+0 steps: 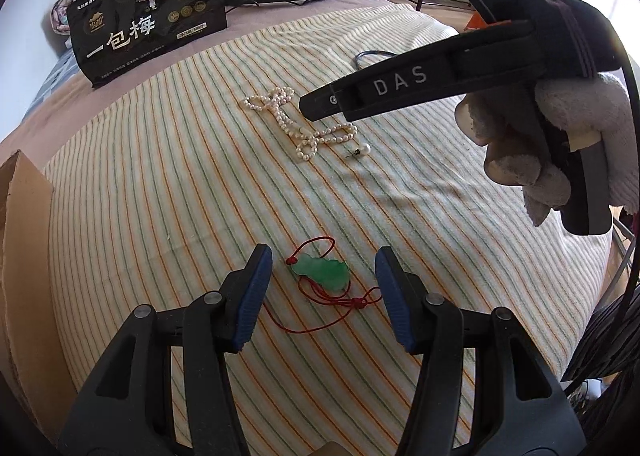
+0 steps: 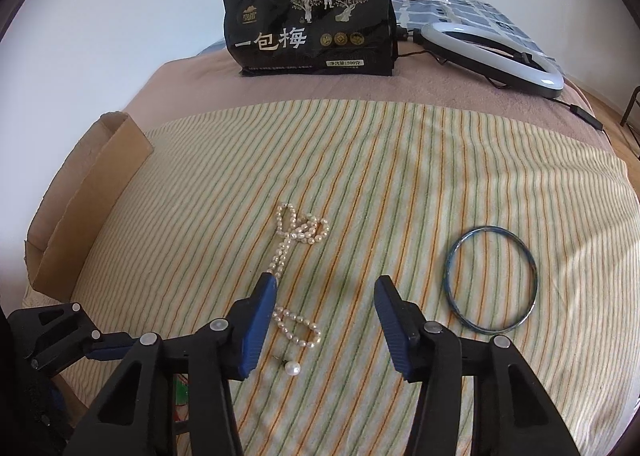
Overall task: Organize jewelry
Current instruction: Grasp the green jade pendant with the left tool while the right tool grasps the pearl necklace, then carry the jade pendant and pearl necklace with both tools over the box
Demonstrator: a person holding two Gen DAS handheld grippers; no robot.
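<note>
The left tool (image 1: 323, 260) hung with its blue pads spread apart, straddling a green jade pendant (image 1: 322, 271) that lay flat on the striped cloth (image 1: 160, 184) covering the bed; neither pad touched the stone, though the right pad sat just beside the knot of its red cord (image 1: 352, 302). The right tool (image 2: 325, 283) was likewise released, gripping nothing, its pads parted above the lower loop of a pearl necklace (image 2: 298, 234), whose strand ran past the left pad toward a tangle of loops farther up the cloth. A single pearl earring (image 2: 291, 368) rested close below that loop, between the two arms of the tool. A blue bangle (image 2: 491, 280) lay flat well to the right of the necklace. A cardboard box (image 2: 86, 208) stood at the cloth's left edge. Farther back a black printed pouch (image 2: 310, 36) stood upright, with a ring light (image 2: 494, 58) lying beside it.
</note>
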